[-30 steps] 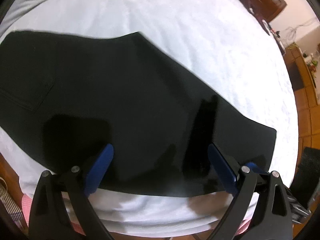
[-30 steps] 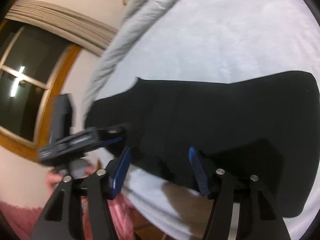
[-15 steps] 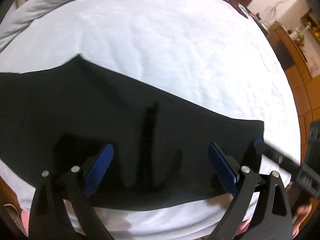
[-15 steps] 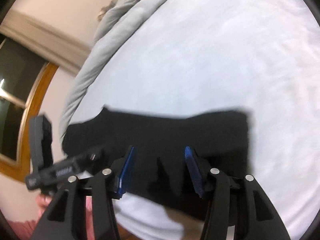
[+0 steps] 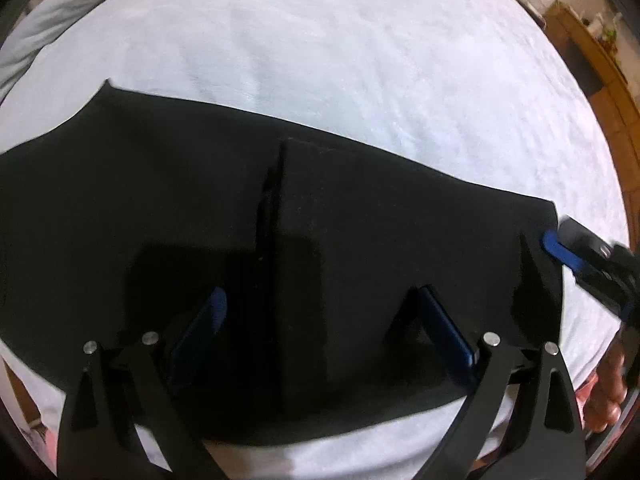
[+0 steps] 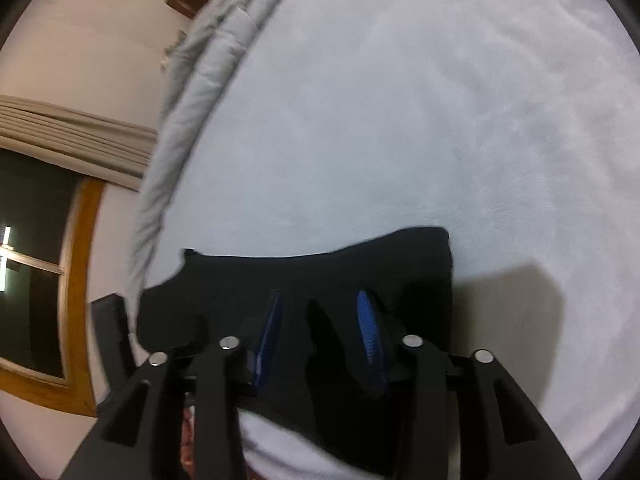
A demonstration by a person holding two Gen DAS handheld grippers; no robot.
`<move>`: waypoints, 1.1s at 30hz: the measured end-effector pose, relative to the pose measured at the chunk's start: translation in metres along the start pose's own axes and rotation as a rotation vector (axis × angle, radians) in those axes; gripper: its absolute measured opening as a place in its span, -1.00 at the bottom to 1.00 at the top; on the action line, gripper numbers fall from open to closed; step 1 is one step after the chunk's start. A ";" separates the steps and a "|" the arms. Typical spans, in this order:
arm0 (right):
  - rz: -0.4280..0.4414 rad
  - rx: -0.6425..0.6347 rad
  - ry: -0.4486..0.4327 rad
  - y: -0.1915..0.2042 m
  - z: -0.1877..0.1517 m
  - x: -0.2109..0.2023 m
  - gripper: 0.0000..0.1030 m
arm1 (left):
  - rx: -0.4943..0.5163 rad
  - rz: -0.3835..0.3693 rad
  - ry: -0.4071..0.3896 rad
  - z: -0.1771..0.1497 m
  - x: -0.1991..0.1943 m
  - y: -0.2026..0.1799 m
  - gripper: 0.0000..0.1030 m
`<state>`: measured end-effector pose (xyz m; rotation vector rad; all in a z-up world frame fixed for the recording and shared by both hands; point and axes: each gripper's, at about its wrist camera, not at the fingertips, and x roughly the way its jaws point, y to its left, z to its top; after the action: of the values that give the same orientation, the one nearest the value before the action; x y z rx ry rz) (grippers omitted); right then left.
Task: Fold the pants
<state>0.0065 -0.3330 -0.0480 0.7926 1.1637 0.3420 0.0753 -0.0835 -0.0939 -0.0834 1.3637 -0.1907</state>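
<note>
Black pants [image 5: 360, 216] lie flat across a white bed, with a fold edge running down their middle. My left gripper [image 5: 320, 320] is open, low over the pants' near edge. My right gripper [image 6: 320, 312] is open, its blue pads [image 6: 370, 332] spread over the leg end of the pants [image 6: 320, 272]. It also shows in the left wrist view [image 5: 576, 256] at the pants' right end. Neither holds cloth.
The white bedspread [image 5: 360, 60] stretches beyond the pants. A grey rolled duvet [image 6: 200, 80] lies along the bed's far side. A window with a wooden frame [image 6: 76, 280] and a wall are at left. Wooden furniture [image 5: 592, 52] stands at right.
Both grippers have moved down and closer to the pants. The right gripper's view swung toward the leg end. A fold edge now shows across the pants' middle.
</note>
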 end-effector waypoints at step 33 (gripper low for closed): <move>-0.085 -0.233 0.196 0.103 -0.067 0.095 0.01 | -0.548 0.039 -0.054 -0.040 -0.097 0.311 0.94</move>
<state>-0.0021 -0.1782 -0.0513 0.5123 1.3095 0.4831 0.0450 0.2419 -0.0619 -0.5162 1.3312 0.2217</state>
